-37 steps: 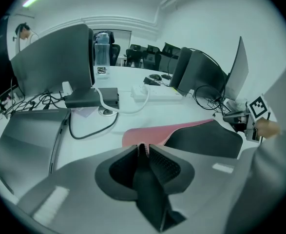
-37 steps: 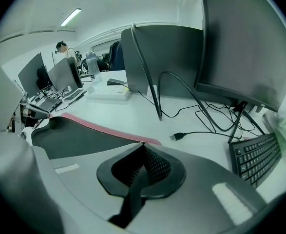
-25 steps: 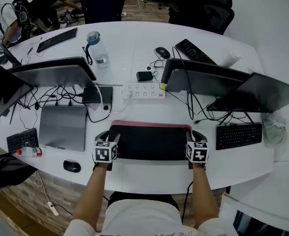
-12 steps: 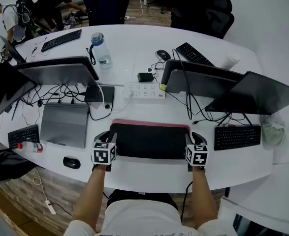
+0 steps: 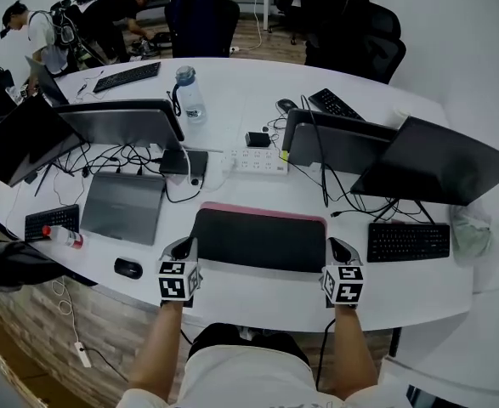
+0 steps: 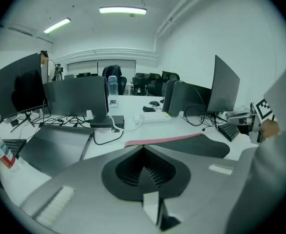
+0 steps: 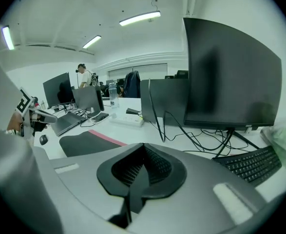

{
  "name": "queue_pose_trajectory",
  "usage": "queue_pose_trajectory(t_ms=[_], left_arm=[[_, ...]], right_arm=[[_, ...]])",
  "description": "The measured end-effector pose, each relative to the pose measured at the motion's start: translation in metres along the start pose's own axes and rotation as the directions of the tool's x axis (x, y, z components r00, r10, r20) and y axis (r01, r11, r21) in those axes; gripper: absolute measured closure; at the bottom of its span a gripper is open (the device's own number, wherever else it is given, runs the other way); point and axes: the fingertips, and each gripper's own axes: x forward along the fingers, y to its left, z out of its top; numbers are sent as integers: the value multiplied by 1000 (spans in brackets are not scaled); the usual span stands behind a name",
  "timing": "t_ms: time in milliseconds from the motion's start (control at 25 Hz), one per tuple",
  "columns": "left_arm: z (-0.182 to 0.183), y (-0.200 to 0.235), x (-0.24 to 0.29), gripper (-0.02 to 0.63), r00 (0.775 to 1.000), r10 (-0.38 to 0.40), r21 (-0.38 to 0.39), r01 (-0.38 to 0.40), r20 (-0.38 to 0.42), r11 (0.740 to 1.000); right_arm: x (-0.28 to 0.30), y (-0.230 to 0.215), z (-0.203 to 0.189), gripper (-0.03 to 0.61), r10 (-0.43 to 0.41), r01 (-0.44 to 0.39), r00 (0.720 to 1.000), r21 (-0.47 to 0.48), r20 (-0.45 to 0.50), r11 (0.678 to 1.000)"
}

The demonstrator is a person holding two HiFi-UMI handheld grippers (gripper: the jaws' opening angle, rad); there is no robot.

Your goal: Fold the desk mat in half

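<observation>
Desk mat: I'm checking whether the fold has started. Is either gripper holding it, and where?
Nothing is held. Left gripper and right gripper have just closed empty, clear of the flat desk mat.

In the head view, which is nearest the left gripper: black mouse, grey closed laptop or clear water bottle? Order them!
1. Black oval mouse, just left of the left gripper.
2. Grey closed laptop, farther back, left.
3. Clear water bottle, far back.

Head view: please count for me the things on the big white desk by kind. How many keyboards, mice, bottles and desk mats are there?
keyboards: 4
mice: 2
bottles: 2
desk mat: 1
Total: 9
</observation>
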Motion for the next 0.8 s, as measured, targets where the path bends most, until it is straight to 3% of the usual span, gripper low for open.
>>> queue_pose_trajectory(t_ms=[440, 800], left_arm=[[28, -30, -77, 611, 978, -33, 53, 23, 205, 998], [73, -43, -143, 611, 920, -125, 122, 84, 371, 989]], right_arm=[[-57, 24, 16, 565, 52, -60, 983, 39, 179, 997], [-124, 52, 49, 565, 19, -29, 955, 30, 296, 999]])
